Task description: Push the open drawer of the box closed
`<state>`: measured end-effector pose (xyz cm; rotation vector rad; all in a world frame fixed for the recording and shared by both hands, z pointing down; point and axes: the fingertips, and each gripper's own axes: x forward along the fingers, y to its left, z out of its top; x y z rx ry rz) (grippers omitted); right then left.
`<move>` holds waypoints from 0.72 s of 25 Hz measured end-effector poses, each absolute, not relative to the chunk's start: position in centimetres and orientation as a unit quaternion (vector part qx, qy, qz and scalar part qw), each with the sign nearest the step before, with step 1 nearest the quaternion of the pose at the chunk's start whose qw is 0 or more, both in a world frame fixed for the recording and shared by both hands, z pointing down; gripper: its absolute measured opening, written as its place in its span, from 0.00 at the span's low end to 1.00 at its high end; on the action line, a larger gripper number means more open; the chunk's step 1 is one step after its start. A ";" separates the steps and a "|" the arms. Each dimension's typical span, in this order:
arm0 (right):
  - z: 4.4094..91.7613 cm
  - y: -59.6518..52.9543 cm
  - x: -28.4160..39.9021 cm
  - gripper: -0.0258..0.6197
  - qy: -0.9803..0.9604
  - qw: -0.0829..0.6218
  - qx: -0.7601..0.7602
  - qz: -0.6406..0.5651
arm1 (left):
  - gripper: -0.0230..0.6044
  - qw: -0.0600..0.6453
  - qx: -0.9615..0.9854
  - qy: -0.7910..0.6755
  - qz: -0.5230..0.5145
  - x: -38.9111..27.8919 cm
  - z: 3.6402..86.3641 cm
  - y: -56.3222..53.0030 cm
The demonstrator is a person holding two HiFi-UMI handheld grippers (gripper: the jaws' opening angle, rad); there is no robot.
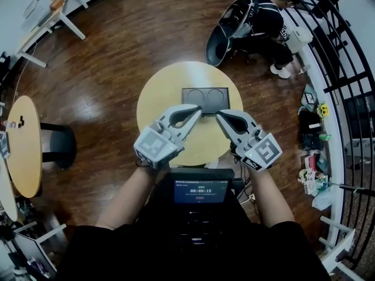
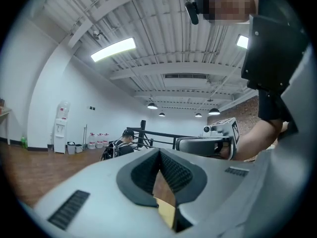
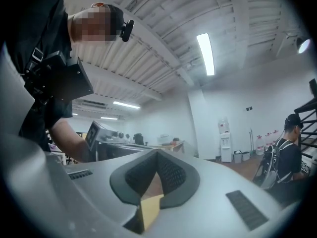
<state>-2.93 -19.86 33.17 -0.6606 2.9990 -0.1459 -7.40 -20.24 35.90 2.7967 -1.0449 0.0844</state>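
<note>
A dark grey box [image 1: 205,99] with two round hollows in its top sits in the middle of a round yellow table [image 1: 158,101]. Which side its drawer faces I cannot tell. My left gripper [image 1: 200,111] hangs over the table's near half, its tips at the box's near left corner, jaws shut and empty. My right gripper [image 1: 218,115] mirrors it at the near right corner, shut with nothing held. Both gripper views tilt up toward the ceiling, so the box is hidden there. The left gripper [image 2: 159,151] and right gripper [image 3: 157,152] show their pads meeting at the tips.
A person [image 1: 266,16] crouches at the back right beside a black chair [image 1: 225,34]. A black railing [image 1: 337,57] and floor clutter [image 1: 313,157] line the right. A second round table [image 1: 23,148] and black stool [image 1: 58,145] stand left. A screen [image 1: 201,191] sits at my chest.
</note>
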 end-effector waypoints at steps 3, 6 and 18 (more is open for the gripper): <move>33.4 -19.8 -3.1 0.09 0.975 0.036 -0.215 -0.048 | 0.10 0.072 0.933 -0.350 0.031 -7.6 35.7 -19.9; 33.6 -19.7 -3.4 0.09 0.975 0.033 -0.214 -0.048 | 0.10 0.072 0.930 -0.360 0.032 -8.3 36.2 -19.7; 32.7 -19.7 -3.2 0.09 0.976 0.028 -0.209 -0.047 | 0.10 0.054 0.936 -0.347 0.021 -7.4 33.8 -19.0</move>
